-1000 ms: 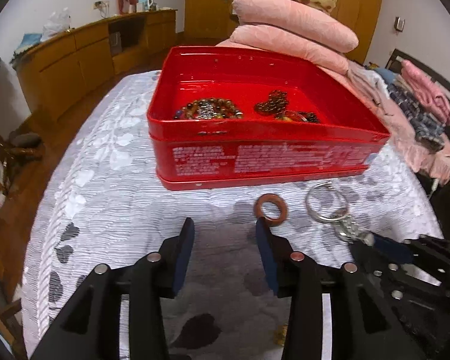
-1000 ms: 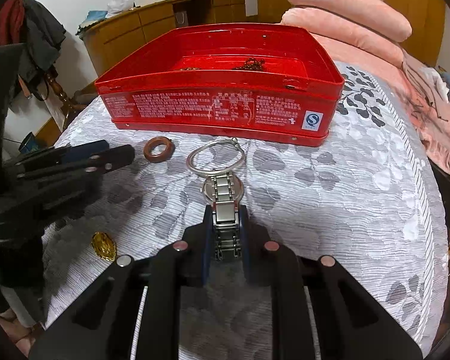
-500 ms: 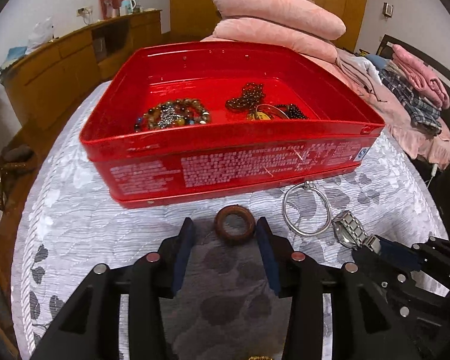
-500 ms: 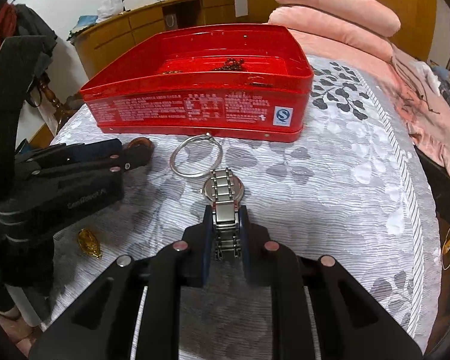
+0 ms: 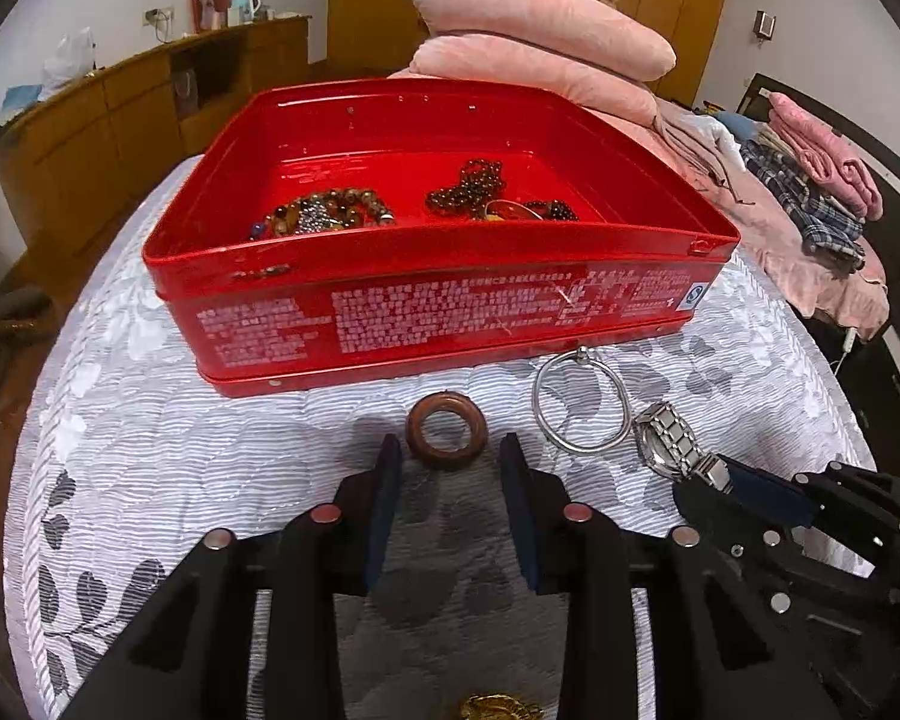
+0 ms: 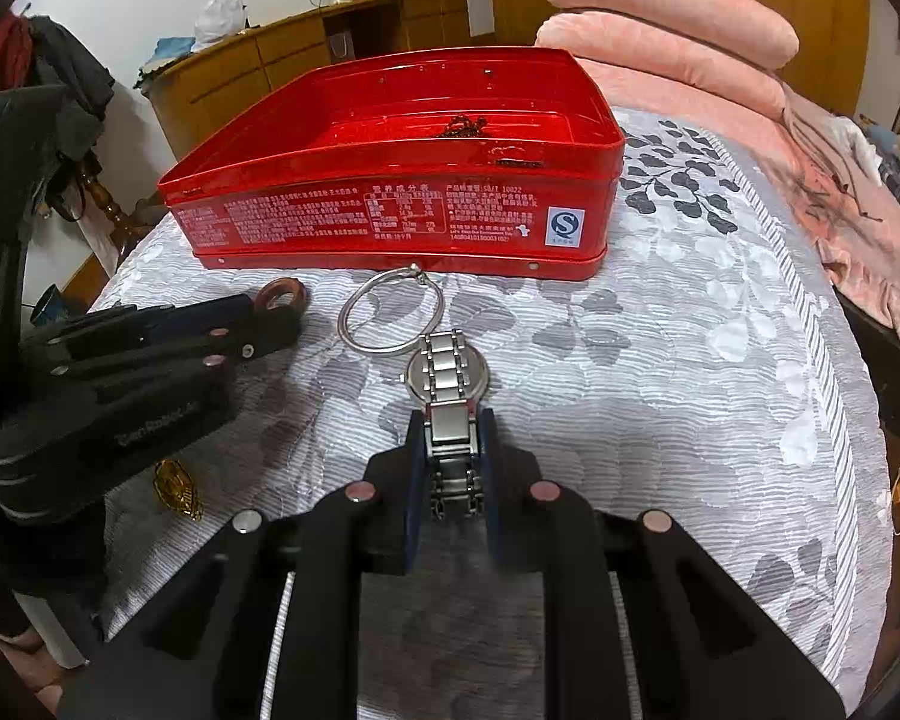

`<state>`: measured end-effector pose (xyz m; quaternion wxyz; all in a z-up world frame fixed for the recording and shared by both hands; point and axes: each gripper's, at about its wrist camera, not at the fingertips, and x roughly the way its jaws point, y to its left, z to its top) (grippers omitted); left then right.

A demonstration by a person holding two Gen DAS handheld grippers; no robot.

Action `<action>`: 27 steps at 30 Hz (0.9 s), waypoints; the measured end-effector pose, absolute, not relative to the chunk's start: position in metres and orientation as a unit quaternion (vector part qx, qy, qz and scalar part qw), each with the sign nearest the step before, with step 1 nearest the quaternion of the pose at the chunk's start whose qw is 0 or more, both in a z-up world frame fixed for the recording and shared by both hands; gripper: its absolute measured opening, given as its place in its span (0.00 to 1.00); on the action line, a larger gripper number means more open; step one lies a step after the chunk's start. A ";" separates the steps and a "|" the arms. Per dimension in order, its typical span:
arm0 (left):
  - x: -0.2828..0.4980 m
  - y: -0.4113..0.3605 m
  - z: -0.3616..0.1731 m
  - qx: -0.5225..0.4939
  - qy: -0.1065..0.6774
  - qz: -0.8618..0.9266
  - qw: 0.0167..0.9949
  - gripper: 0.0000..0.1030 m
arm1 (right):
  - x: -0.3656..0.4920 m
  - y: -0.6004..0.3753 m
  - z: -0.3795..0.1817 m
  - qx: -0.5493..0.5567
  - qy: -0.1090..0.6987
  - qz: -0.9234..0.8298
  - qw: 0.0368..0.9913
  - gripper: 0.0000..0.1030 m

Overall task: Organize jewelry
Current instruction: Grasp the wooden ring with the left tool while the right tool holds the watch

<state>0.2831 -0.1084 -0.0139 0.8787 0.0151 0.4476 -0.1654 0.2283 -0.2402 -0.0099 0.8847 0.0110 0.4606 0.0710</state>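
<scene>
Straddling the wooden ring (image 5: 447, 431), the left gripper (image 5: 450, 450) has just been narrowing, unclamped; it could be nudged away. The wristwatch (image 6: 448, 384) is pinched by the right gripper (image 6: 450, 420).

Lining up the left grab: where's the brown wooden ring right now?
In the left wrist view the brown wooden ring lies on the bedspread, just ahead of the left gripper, in front of the red tin and left of the silver bangle.
</scene>
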 end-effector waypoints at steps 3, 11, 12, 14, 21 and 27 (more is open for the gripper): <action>0.285 -0.115 -0.014 0.026 0.446 -0.163 0.880 0.42 | 0.229 -0.239 -0.010 0.011 0.461 0.072 0.885 0.16; 0.286 -0.110 -0.012 0.025 0.434 -0.146 0.889 0.28 | 0.228 -0.240 -0.010 0.013 0.460 0.071 0.885 0.16; 0.285 -0.107 -0.011 0.022 0.431 -0.144 0.891 0.28 | 0.228 -0.240 -0.010 0.012 0.460 0.070 0.885 0.16; 0.281 -0.103 -0.007 0.022 0.424 -0.141 0.895 0.28 | 0.228 -0.239 -0.010 0.010 0.460 0.069 0.885 0.16; 0.278 -0.097 -0.010 0.019 0.432 -0.140 0.891 0.28 | 0.228 -0.234 -0.011 -0.005 0.460 0.061 0.886 0.15; 0.269 -0.092 -0.005 0.015 0.426 -0.145 0.893 0.28 | 0.222 -0.230 -0.005 -0.012 0.457 0.058 0.887 0.15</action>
